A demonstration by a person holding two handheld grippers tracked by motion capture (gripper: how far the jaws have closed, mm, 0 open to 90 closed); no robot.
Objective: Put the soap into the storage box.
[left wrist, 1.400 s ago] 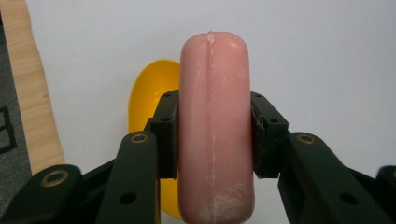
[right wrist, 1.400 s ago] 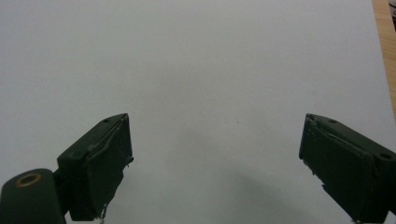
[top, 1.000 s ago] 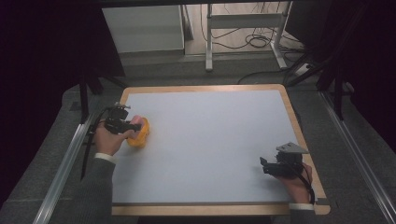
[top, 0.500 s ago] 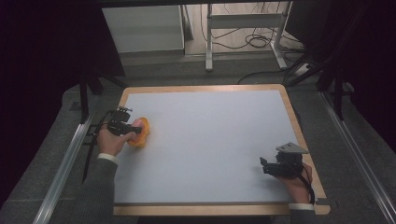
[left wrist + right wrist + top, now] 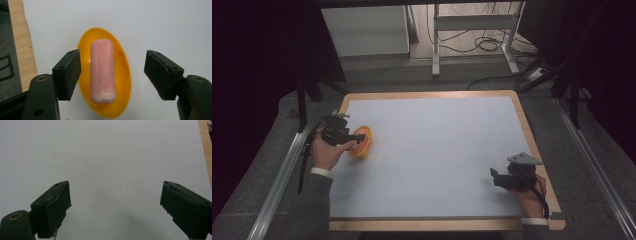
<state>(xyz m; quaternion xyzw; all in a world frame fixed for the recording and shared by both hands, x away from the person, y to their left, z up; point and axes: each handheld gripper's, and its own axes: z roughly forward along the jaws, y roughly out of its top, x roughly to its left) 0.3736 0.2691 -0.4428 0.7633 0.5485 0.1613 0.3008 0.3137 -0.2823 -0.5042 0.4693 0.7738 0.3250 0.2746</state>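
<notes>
Between the left gripper (image 5: 112, 72) fingers (image 5: 67, 73) lie an orange dish (image 5: 123, 82) and its pink roll (image 5: 103, 71), with gaps either side. Bare white table (image 5: 112, 157) lies ahead of and between the right gripper (image 5: 115, 207) fingers (image 5: 53, 206).

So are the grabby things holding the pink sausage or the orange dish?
Nothing is held. The left hand-held gripper hangs open over the pink sausage in the orange dish, touching neither. The right hand-held gripper is open over bare table.

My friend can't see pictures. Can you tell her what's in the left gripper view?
A pink roll lies in a yellow bowl on a white table. The open left tool has one black jaw on each side of the bowl, touching nothing.
</notes>
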